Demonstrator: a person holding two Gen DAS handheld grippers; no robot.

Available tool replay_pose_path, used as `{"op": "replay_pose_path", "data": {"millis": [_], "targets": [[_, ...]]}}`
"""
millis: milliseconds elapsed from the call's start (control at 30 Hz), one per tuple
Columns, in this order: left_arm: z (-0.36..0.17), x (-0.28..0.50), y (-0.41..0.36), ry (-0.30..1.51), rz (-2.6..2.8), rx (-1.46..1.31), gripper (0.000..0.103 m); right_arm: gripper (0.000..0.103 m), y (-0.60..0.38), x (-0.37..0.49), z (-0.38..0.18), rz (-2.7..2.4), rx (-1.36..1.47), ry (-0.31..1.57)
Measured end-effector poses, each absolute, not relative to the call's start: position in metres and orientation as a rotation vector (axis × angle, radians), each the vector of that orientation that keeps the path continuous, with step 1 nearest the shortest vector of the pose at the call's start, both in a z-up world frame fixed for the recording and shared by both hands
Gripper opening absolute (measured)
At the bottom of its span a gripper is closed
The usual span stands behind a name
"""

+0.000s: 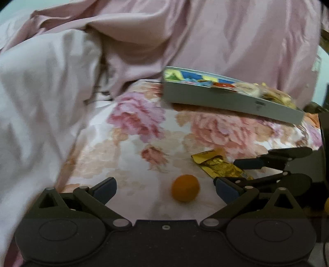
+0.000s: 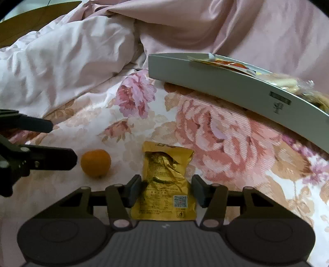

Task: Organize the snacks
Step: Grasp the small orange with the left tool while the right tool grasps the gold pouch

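Observation:
A small orange fruit (image 1: 185,190) lies on the floral bedspread (image 1: 131,143), between the wide-open fingers of my left gripper (image 1: 165,190), which touches nothing. A gold foil snack packet (image 2: 164,184) lies flat between the fingers of my right gripper (image 2: 167,191); the pads stand close beside its edges, jaws open around it. The fruit also shows in the right wrist view (image 2: 95,163), left of the packet. The packet shows in the left wrist view (image 1: 218,164), with the right gripper (image 1: 234,173) around it. A grey tray (image 2: 226,86) holding several snack packets sits at the back right.
Pink and white bedding (image 1: 51,92) is heaped at the back and left. The grey tray (image 1: 226,98) rests tilted on the bedspread. A brown board (image 2: 30,18) shows at the far left corner. My left gripper's fingers (image 2: 51,158) reach in from the left.

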State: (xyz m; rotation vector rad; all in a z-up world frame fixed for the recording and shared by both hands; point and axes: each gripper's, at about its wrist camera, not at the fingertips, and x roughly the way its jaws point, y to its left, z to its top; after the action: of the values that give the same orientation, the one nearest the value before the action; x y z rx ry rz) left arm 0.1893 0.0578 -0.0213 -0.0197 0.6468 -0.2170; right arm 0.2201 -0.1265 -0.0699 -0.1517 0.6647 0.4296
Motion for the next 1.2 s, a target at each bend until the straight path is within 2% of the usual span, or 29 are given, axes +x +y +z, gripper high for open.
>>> {"op": "replay_pose_path", "data": {"millis": [233, 533, 800, 900, 1033, 1133, 1200], "targets": [[-0.032, 0.197, 0.041, 0.641, -0.283, 0.06, 0.101, 0.058, -0.146, 0.193, -0.068, 0.416, -0.135, 0.663], [-0.041, 0.205, 0.032, 0.644, -0.322, 0.078, 0.086, 0.059, -0.159, 0.171, -0.074, 0.382, -0.095, 0.653], [-0.043, 0.207, 0.029, 0.65, -0.339, 0.073, 0.052, 0.061, -0.156, 0.173, -0.077, 0.369, -0.086, 0.643], [-0.045, 0.207, 0.025, 0.664, -0.335, 0.089, 0.048, 0.063, -0.153, 0.175, -0.077, 0.369, -0.088, 0.639], [-0.048, 0.209, 0.025, 0.682, -0.323, 0.095, 0.048, 0.07, -0.149, 0.179, -0.079, 0.375, -0.094, 0.638], [-0.049, 0.21, 0.025, 0.683, -0.32, 0.089, 0.048, 0.071, -0.147, 0.179, -0.081, 0.373, -0.101, 0.634], [-0.051, 0.21, 0.025, 0.684, -0.313, 0.087, 0.043, 0.071, -0.146, 0.177, -0.082, 0.372, -0.106, 0.628]]}}
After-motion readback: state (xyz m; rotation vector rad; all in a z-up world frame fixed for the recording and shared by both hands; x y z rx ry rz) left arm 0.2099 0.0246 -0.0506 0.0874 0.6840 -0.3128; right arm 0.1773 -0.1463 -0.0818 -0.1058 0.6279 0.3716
